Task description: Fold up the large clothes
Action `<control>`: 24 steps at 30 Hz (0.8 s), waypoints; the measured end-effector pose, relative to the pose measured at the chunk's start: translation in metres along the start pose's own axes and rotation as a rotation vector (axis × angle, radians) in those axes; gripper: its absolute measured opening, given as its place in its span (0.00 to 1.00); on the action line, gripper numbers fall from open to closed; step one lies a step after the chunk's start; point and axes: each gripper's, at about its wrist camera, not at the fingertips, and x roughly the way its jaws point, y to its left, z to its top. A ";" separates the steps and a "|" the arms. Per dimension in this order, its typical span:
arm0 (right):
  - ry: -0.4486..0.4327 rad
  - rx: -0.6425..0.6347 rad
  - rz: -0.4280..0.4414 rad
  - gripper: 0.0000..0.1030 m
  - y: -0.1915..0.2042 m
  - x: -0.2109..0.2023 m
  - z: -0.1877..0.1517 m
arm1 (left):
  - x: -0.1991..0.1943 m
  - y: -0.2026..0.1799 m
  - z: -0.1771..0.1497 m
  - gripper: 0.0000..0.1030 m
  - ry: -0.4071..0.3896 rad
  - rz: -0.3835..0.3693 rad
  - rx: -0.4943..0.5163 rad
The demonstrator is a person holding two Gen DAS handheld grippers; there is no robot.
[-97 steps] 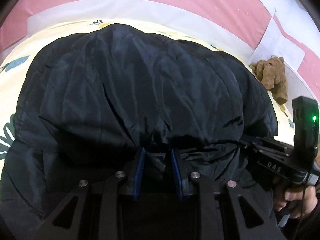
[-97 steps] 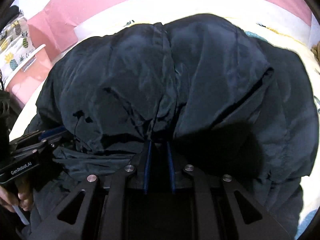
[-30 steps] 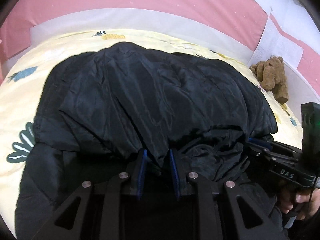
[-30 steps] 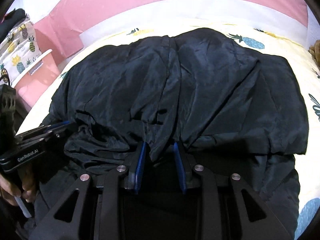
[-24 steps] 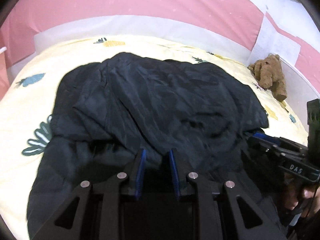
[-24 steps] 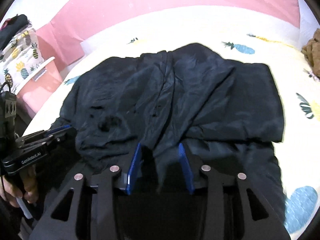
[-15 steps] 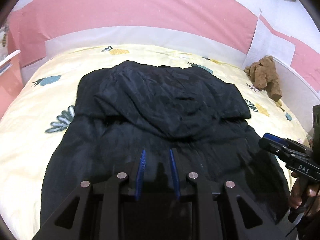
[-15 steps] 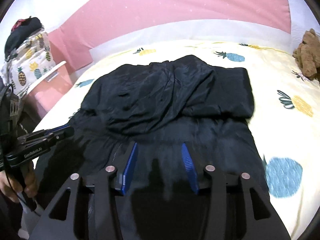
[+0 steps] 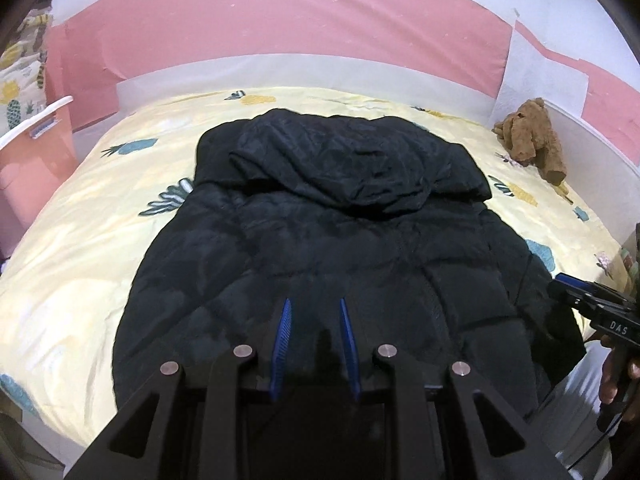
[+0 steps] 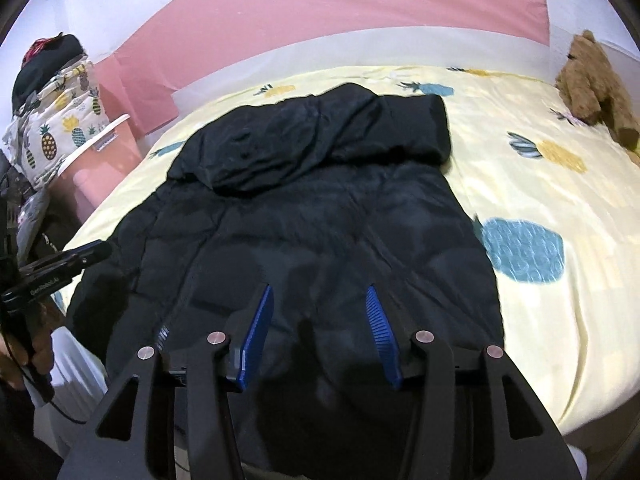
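A large black padded jacket [image 9: 320, 232] lies flat on the bed, its far end folded back into a thick band [image 9: 344, 164]. It also shows in the right wrist view [image 10: 320, 232]. My left gripper [image 9: 314, 308] hovers over the jacket's near end, its blue pads a little apart and empty. My right gripper [image 10: 320, 294] is open wide and empty above the near end. The right gripper shows at the right edge of the left wrist view [image 9: 592, 304]; the left gripper shows at the left of the right wrist view [image 10: 68, 260].
The bed has a yellow pineapple-print sheet [image 9: 100, 208]. A brown teddy bear [image 9: 532, 140] lies at its far right, also in the right wrist view [image 10: 592, 80]. A pink tub [image 10: 100, 152] and piled cloth [image 10: 52, 96] stand left of the bed. A pink wall is behind.
Both grippers let go of the jacket fabric they carried forward and pulled back towards the near edge. The right jaws opened wide. The folded part now rests on the jacket's far end.
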 end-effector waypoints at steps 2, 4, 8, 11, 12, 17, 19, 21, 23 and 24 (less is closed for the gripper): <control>0.002 0.014 -0.014 0.64 -0.006 0.000 -0.006 | -0.001 0.005 -0.004 0.29 0.001 0.005 -0.006; 0.006 0.034 -0.030 0.67 -0.016 -0.001 -0.012 | -0.002 0.014 -0.009 0.32 -0.004 0.022 -0.009; 0.012 0.092 -0.069 0.67 -0.042 -0.003 -0.020 | -0.001 0.042 -0.016 0.40 -0.002 0.058 -0.039; 0.018 0.137 -0.091 0.67 -0.061 -0.004 -0.026 | 0.000 0.068 -0.024 0.41 0.004 0.100 -0.077; 0.021 0.146 -0.093 0.67 -0.066 -0.003 -0.027 | 0.000 0.078 -0.027 0.41 0.007 0.116 -0.095; 0.044 0.187 -0.104 0.67 -0.079 0.003 -0.034 | 0.001 0.104 -0.038 0.41 0.011 0.135 -0.139; 0.059 0.213 -0.094 0.67 -0.082 0.007 -0.037 | 0.000 0.108 -0.041 0.41 0.004 0.133 -0.132; 0.076 0.237 -0.072 0.67 -0.083 0.010 -0.040 | 0.000 0.109 -0.043 0.41 0.002 0.134 -0.121; 0.088 0.249 -0.046 0.67 -0.083 0.012 -0.043 | -0.001 0.110 -0.045 0.41 -0.002 0.137 -0.116; 0.093 0.255 -0.035 0.67 -0.082 0.012 -0.044 | -0.002 0.110 -0.046 0.41 -0.002 0.138 -0.115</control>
